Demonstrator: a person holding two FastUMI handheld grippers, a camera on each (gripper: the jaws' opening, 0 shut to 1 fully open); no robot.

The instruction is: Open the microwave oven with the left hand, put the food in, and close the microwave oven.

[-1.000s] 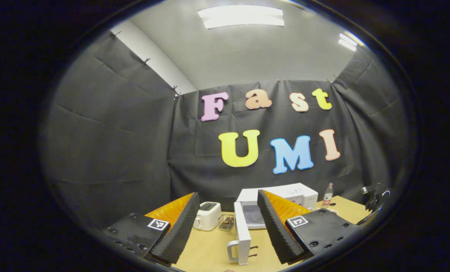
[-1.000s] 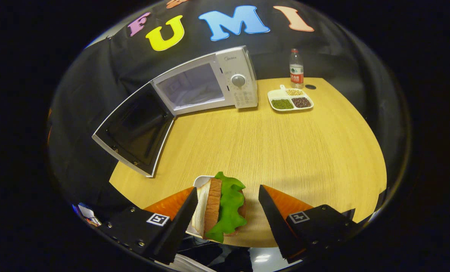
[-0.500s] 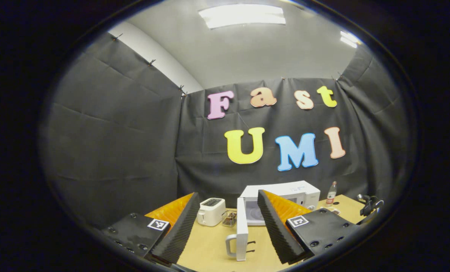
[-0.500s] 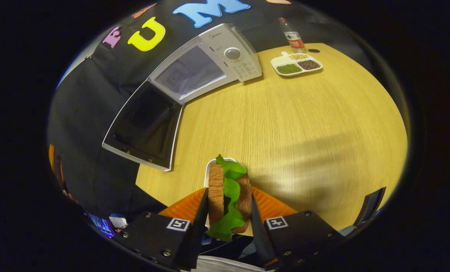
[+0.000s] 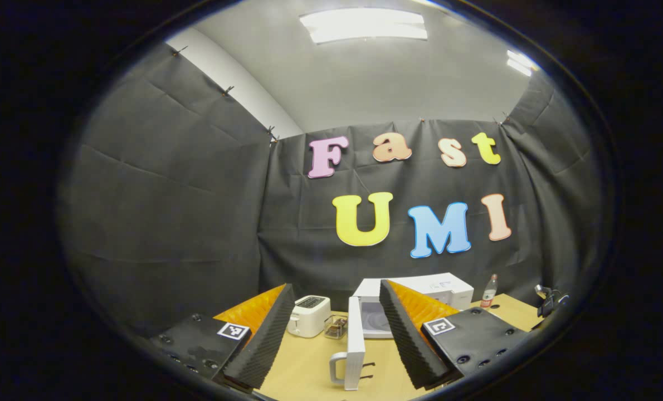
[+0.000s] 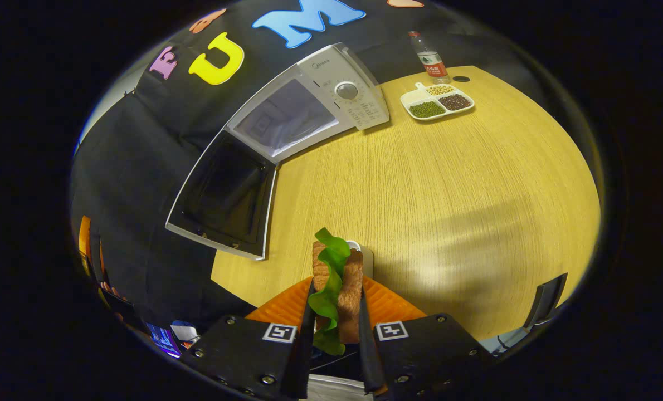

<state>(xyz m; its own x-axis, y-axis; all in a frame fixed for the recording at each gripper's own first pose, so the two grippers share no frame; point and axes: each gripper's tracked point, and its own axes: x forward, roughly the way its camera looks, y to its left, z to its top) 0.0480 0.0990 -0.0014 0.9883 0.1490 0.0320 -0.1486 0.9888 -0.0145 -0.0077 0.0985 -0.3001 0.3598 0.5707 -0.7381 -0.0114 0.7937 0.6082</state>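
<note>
A sandwich (image 6: 337,281) of toast with green lettuce stands on edge between the fingers of my right gripper (image 6: 335,296), which is shut on it. Part of a white plate (image 6: 366,257) shows just behind it on the wooden table (image 6: 448,184). Whether the sandwich still rests on the plate I cannot tell. The white microwave (image 6: 331,97) stands at the far left of the table with its door (image 6: 225,197) swung wide open. My left gripper (image 5: 336,289) is open and holds nothing. It hangs back from the microwave door (image 5: 355,348), seen edge-on with its handle (image 5: 337,367).
A sectioned white dish (image 6: 436,102) of beans and a water bottle (image 6: 429,54) stand right of the microwave. A white toaster (image 5: 309,316) and a small rack (image 5: 335,327) sit left of it. The booth's black cloth closes in behind the table.
My right gripper has closed on the sandwich, squeezing it narrow, and its view has tilted down toward the table. The left gripper has barely shifted and stays open.
</note>
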